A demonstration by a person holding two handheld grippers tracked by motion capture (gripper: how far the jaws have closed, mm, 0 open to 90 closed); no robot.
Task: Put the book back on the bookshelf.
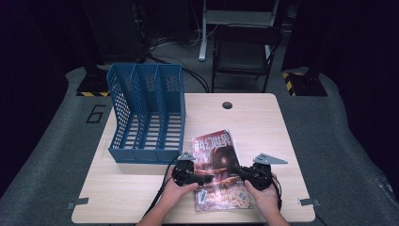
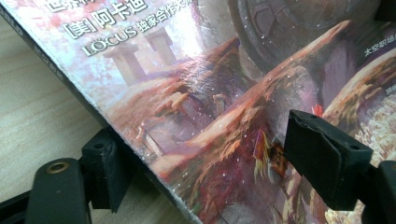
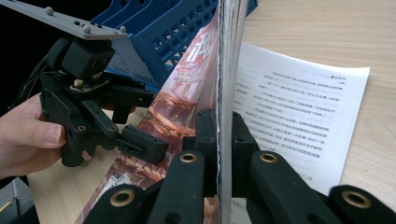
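Near the tabletop's (image 1: 263, 117) front edge, the right gripper (image 1: 239, 171) has its jaws clamped tight on the magazine's (image 1: 221, 169) page edge. The left gripper (image 1: 203, 179) straddles the magazine's spine edge, jaws spread wide, pads not pressing. Farther back, the blue file rack (image 1: 147, 113) lies at the left edge.

The right gripper (image 3: 218, 154) is clamping its fingers shut; the left gripper (image 2: 201, 163) is holding its fingers apart.
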